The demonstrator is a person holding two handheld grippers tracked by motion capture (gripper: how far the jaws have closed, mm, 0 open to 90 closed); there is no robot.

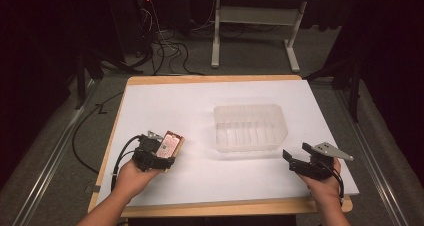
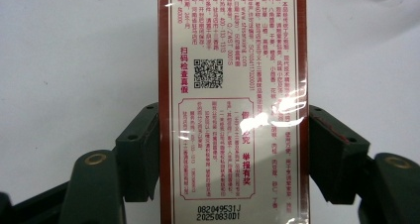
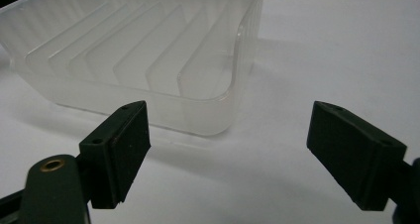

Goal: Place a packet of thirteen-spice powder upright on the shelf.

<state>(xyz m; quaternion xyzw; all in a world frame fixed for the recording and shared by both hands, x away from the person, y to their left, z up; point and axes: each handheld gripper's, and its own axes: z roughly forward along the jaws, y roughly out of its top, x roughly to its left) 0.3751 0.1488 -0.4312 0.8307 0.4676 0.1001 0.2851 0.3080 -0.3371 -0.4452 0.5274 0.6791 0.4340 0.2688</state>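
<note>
A flat red and cream packet [image 1: 169, 144] with printed text and a QR code is held at the table's left front. My left gripper [image 1: 159, 158] is shut on it, and in the left gripper view both jaws press the long sides of the packet [image 2: 233, 110]. A clear ribbed plastic tub [image 1: 250, 127] stands near the table's middle, with nothing in it. My right gripper [image 1: 296, 158] is open at the right front, just off the tub's near right corner. In the right gripper view the tub [image 3: 148, 60] lies ahead and to the left of the spread jaws.
The white table top [image 1: 200, 101] has a wooden edge at the front. Cables [image 1: 165, 51] and a white desk frame [image 1: 255, 16] stand on the floor beyond the far edge. A cable [image 1: 80, 136] hangs off the table's left side.
</note>
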